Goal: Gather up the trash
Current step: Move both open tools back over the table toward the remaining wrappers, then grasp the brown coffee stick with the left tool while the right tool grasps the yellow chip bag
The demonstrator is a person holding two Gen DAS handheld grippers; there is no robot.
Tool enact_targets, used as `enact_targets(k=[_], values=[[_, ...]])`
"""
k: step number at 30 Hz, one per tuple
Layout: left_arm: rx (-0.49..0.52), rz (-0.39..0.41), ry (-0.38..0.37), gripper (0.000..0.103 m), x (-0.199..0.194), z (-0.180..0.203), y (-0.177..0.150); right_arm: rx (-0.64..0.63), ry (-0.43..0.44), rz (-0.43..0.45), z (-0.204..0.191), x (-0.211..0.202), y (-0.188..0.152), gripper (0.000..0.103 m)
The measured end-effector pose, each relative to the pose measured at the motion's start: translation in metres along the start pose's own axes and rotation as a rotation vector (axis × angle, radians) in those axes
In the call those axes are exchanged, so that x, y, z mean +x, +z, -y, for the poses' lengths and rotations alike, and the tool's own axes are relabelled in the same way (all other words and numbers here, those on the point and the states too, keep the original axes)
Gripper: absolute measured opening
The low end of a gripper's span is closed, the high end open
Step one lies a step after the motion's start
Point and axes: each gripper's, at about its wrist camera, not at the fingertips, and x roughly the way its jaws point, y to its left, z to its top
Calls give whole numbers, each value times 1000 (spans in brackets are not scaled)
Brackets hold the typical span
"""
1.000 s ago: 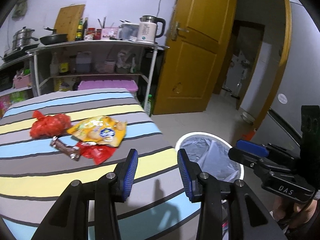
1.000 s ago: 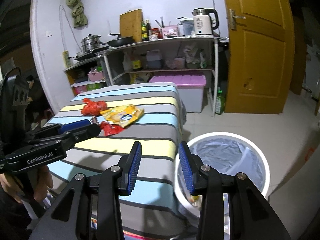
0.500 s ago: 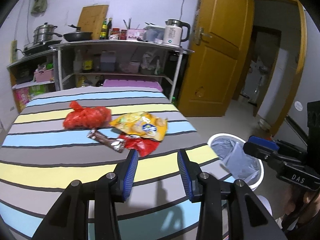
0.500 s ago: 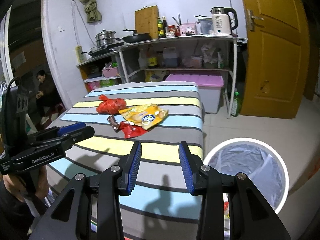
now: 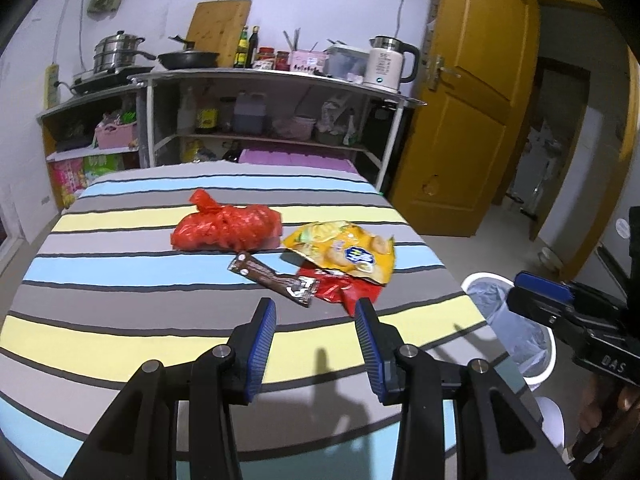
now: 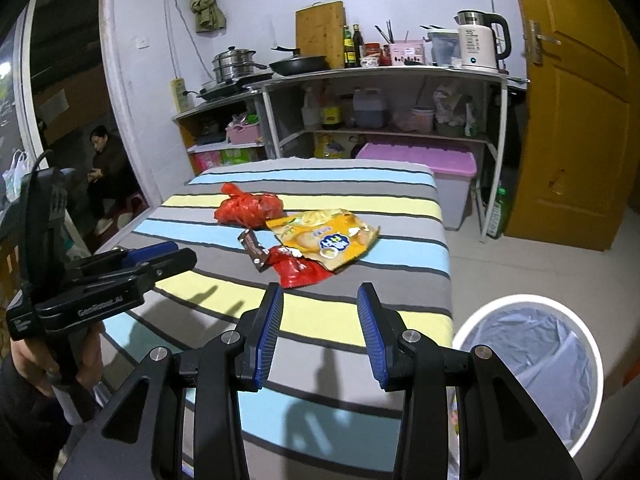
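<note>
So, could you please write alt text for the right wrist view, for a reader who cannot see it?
The open right gripper points over a striped table at four pieces of trash: a red plastic bag, a yellow snack bag, a brown wrapper and a red wrapper. A white lined bin stands on the floor at lower right; the left gripper enters from the left.

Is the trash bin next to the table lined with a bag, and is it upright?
Upright and lined: the white trash bin stands on the floor beside the striped table, mouth up, with a grey plastic liner inside.
</note>
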Motion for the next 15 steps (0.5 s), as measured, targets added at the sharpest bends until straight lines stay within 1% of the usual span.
enact_targets(k=[7,15], values=[[-42,-23,30,41,19,-18,8,-7,5,-11,-2,15,8,40],[-78,-62,67,41,53,-35,23,-22,13,-17,-3,32,18,40]])
